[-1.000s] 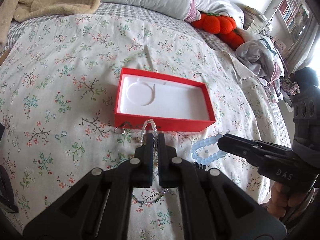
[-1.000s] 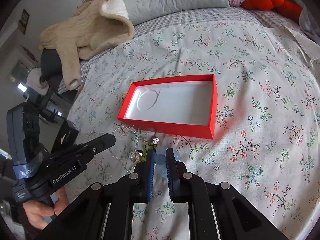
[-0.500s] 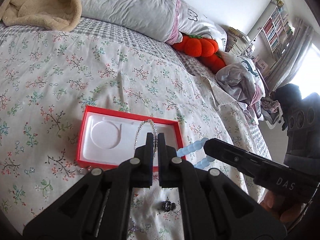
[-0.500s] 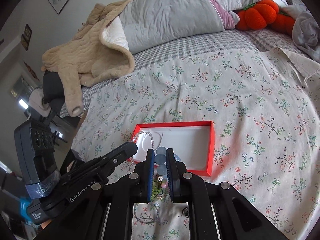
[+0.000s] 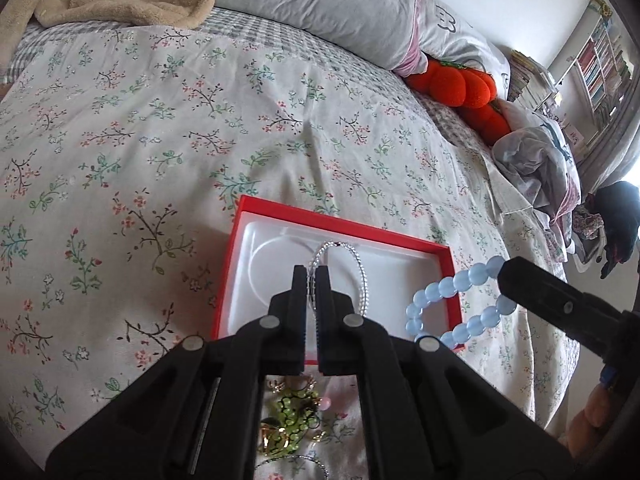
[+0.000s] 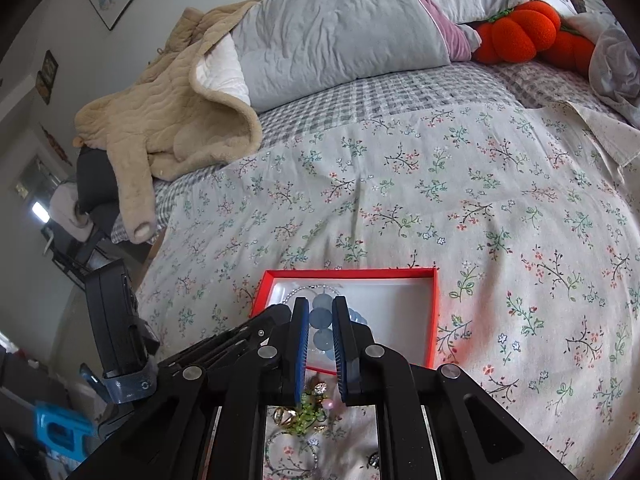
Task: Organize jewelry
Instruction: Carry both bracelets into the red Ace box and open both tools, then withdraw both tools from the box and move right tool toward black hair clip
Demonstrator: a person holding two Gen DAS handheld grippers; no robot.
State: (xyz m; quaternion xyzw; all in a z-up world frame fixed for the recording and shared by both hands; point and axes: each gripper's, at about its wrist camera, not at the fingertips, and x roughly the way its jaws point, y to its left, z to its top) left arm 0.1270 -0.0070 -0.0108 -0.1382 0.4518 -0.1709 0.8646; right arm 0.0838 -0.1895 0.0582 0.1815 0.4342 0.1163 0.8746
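A red jewelry box (image 5: 438,249) with a white moulded liner lies open on the floral bedspread; it also shows in the right wrist view (image 6: 435,312). My left gripper (image 5: 311,276) is shut on a silver beaded bracelet (image 5: 362,276) and holds it above the box's left half. My right gripper (image 6: 320,307) is shut on a pale blue bead bracelet (image 6: 322,316), which hangs by the box's right edge in the left wrist view (image 5: 456,304). Loose jewelry, a green piece (image 5: 292,416) and gold rings (image 6: 285,416), lies on the bed just in front of the box.
A beige fleece jacket (image 6: 168,120) and a grey pillow (image 6: 340,28) lie at the head of the bed. Orange plush pumpkins (image 5: 460,88) and crumpled clothes (image 5: 536,160) lie at the right. The bed's left edge drops to the floor (image 6: 68,320).
Both grippers have lifted with their bracelets off the bed and moved forward over the red box. The loose jewelry pile now lies beneath the grippers.
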